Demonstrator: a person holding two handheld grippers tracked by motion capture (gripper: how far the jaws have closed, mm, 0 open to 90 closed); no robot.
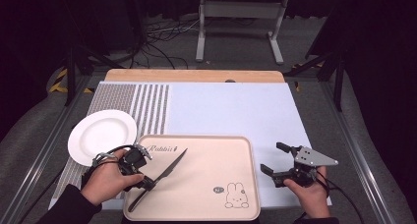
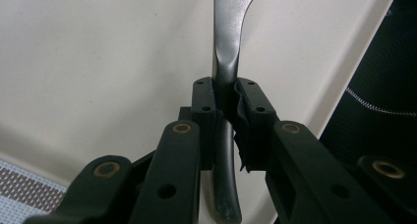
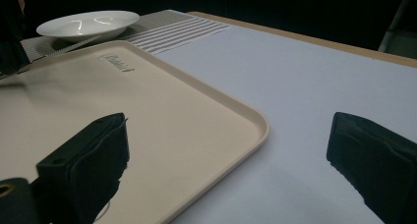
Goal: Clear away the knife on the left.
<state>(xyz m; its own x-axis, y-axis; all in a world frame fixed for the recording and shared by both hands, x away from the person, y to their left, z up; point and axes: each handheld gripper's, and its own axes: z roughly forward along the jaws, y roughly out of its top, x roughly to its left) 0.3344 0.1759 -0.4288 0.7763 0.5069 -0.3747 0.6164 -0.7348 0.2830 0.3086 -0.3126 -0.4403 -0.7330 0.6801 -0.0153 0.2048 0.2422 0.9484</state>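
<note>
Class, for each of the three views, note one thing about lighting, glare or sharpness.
High view: the mat is evenly lit, the room beyond dark, and the picture is soft. Left gripper view: the knife in the left claw shows a bright sheen, its near handle end blurred. Right gripper view: highlights glint on the plate; the tray reflects dark shapes.

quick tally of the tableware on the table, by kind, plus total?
knife: 1, held in the left gripper over the tray
tray: 1, beige
plate: 1, white, left of the tray
total: 3
</note>
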